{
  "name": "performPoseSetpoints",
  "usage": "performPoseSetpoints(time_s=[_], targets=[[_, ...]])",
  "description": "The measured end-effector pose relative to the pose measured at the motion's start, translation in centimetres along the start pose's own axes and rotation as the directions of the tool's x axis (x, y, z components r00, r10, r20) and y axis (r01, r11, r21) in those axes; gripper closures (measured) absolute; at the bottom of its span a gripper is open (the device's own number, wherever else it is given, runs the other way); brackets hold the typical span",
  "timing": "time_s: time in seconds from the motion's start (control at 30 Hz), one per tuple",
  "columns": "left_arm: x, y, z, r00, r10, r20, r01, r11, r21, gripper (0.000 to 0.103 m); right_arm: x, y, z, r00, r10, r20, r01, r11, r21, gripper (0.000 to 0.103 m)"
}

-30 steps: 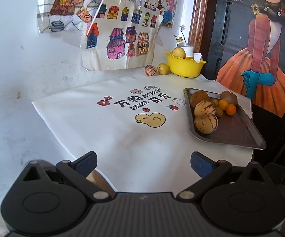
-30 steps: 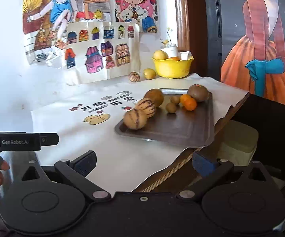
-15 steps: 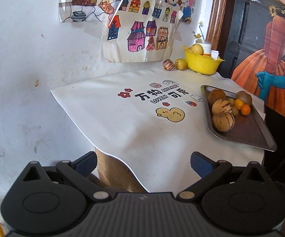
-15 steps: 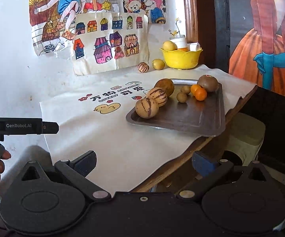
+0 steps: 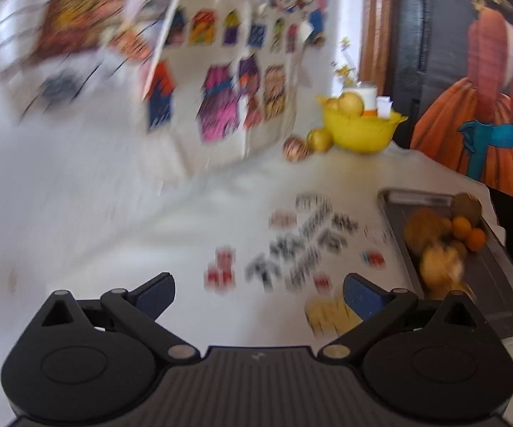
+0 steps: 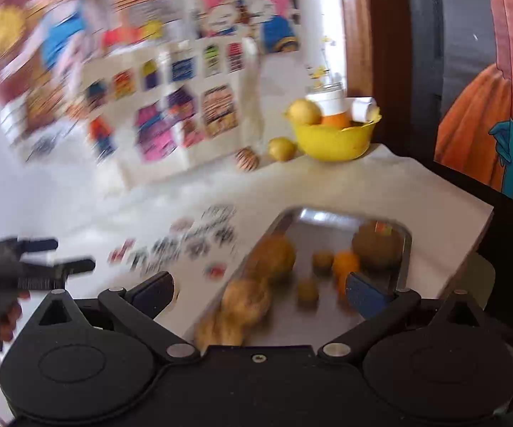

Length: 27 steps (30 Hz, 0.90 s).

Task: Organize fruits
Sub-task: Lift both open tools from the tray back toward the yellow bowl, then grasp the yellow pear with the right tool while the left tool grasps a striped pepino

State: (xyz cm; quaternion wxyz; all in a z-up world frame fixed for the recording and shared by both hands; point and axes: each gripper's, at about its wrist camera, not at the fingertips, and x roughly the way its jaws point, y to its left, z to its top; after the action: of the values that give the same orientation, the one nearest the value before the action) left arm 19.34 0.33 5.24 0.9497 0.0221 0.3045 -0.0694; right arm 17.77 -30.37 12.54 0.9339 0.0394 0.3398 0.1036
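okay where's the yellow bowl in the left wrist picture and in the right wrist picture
Left wrist: the yellow bowl sits upper right of centre, at the table's far edge.
Right wrist: the yellow bowl is above centre, slightly right.
Shared landmark: the striped fruit and yellow fruit just left of it.

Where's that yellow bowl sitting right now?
In both views the yellow bowl sits at the far back of the table by the wall, right of a loose yellow fruit and beyond the metal tray.
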Motion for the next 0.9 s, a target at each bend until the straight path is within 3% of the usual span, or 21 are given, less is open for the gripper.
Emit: performPoseSetpoints(time_s=[0.2, 0.37, 0.53, 0.73, 0.9], targets=[[6.6, -0.3, 5.7, 0.991, -0.067, 0.113, 0.048, 0.985, 0.163, 0.0, 8.8, -1.9, 9.6, 0.996, 0.047, -0.076, -0.033, 0.985, 0.171, 0.0], [12.2, -2.6, 9.1, 0.977, -0.142, 0.157, 0.08, 0.933, 0.352, 0.0, 17.1, -1.6, 15.1, 0.99, 0.058, -0.126, -0.026, 0.971, 0.24, 0.001], [17.8, -4.2, 10.6, 0.973, -0.168, 0.159, 0.073, 0.876, 0.477, 0.0, 23.9, -2.1, 17.9, 0.993, 0.036, -0.112, 0.001, 0.949, 0.316, 0.001], [23.2, -4.0, 12.0, 0.97, -0.19, 0.153, 0.099, 0.879, 0.467, 0.0, 29.9, -3.5, 19.2, 0.993, 0.024, -0.114, 0.014, 0.946, 0.324, 0.002], [25.9, -4.8, 12.3, 0.965, -0.219, 0.147, 0.123, 0.866, 0.485, 0.0, 33.4, -4.4, 18.8, 0.994, 0.043, -0.104, -0.004, 0.936, 0.351, 0.003]])
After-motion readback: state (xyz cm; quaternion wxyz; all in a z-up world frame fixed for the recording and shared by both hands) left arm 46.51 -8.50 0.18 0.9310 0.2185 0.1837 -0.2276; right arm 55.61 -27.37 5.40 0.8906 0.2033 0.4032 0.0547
